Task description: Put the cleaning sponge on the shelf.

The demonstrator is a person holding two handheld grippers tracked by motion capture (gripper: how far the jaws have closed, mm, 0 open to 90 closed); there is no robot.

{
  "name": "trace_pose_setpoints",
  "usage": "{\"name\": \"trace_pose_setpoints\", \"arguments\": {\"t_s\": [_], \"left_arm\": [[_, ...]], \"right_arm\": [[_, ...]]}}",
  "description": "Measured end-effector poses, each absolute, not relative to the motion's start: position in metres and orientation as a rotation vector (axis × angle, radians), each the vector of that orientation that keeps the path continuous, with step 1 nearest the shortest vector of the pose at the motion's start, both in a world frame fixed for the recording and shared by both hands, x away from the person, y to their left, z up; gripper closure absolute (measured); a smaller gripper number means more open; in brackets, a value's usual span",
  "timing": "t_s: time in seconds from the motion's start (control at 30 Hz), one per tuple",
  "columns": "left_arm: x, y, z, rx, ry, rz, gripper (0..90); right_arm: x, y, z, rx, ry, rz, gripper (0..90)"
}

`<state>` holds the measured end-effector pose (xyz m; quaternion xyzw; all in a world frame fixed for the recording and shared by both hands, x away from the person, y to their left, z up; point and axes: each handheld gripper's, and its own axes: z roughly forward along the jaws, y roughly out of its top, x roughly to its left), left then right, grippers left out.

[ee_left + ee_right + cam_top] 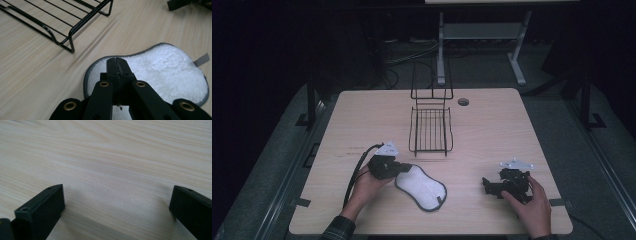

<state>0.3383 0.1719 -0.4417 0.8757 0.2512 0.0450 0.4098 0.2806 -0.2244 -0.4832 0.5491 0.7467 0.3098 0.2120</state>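
near the wire rack: work barely begun, with the pad not yet lifted or carried anywhere
landmark: black wire rack (430,131), standing at the middle of the wooden table (362,115), with nothing seen on its bars
done so far: left gripper (403,168) brought to the pad's rack-side end and closed there; looked like the first pinch of a pick-up
left to do: lifting the pad clear of the table; carrying it, most likely toward the rack, judged only from the two lying close together
pad, place: white pad (421,187) lay flat on the table just in front of the rack, toward the person's side, apart from the rack's front bar
pad, look: fluffy white pile, grey bound edge, a waisted peanut outline, a small grey tab (201,59) sticking out at one side; soft, likely to droop once lifted
left gripper, state: jaws fully together at the pad's edge (117,65); whether the edge was truly caught between them could not be told
right gripper, state: right gripper (486,186) rested well right of the rack, jaws spread wide over bare wood, holding nothing
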Motion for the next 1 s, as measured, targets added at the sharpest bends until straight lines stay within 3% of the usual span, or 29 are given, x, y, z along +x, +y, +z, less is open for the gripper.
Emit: {"name": "trace_pose_setpoints", "arguments": {"t_s": [0.4,1.0], "left_arm": [[0.343,0.166,-0.452,2.253,0.643,0.084,89.5],[0.327,0.203,-0.451,2.247,0.708,0.104,89.6]], "right_arm": [[0.281,-0.224,-0.483,1.525,2.074,0.861,0.0],[0.281,-0.225,-0.483,1.524,2.075,0.860,0.0]]}}
